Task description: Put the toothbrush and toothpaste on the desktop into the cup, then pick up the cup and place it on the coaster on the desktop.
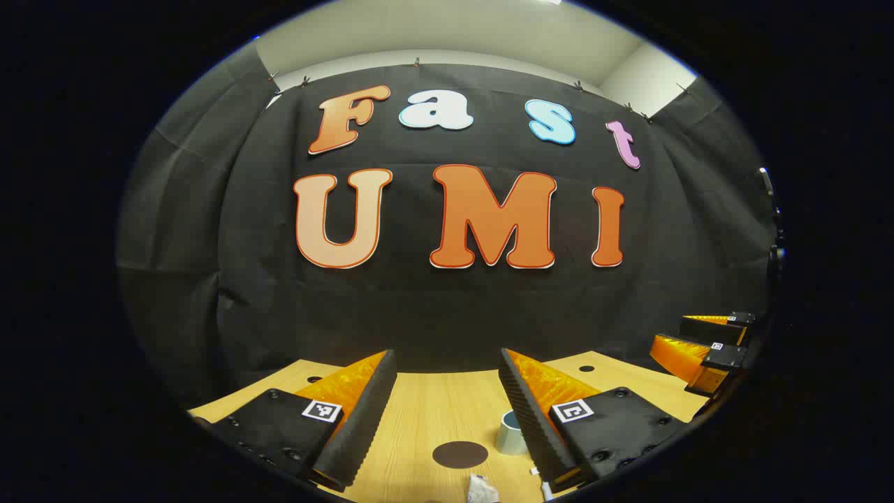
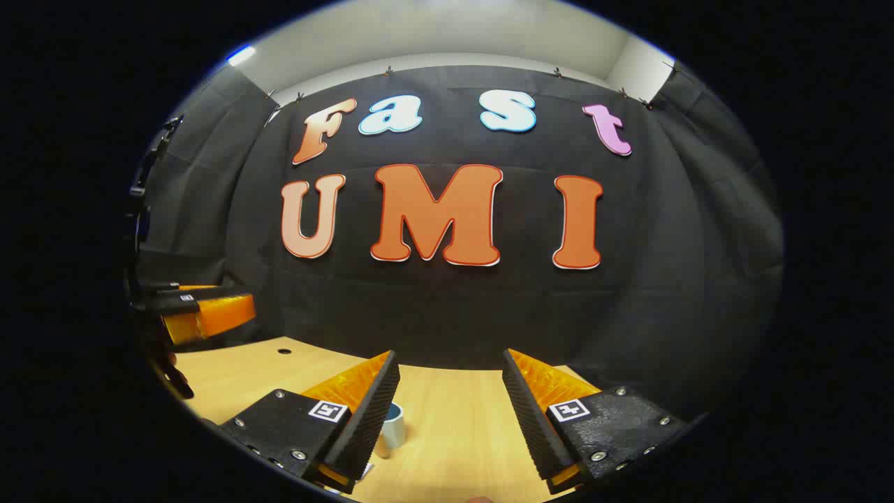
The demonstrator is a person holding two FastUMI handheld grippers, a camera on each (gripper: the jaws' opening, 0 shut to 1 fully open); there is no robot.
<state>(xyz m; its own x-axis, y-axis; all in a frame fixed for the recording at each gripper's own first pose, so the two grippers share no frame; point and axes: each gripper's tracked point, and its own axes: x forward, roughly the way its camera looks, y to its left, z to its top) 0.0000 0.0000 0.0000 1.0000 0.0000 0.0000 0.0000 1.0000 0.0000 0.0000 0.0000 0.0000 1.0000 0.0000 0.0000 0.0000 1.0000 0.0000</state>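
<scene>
We hold the left tongs (image 1: 447,412) released above the wooden surface (image 1: 433,412), and the right tongs (image 2: 450,412) released too. The cup (image 1: 512,433) stands beside the round dark coaster (image 1: 459,454); a white crumpled tube end (image 1: 482,489) lies nearer.

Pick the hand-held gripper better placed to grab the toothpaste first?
Left, likely: the toothpaste lies just ahead between the left hand-held gripper's open fingers, near the coaster.

recording booth | black cloth wall (image 1: 447,307) | wooden desktop (image 1: 433,412)
</scene>
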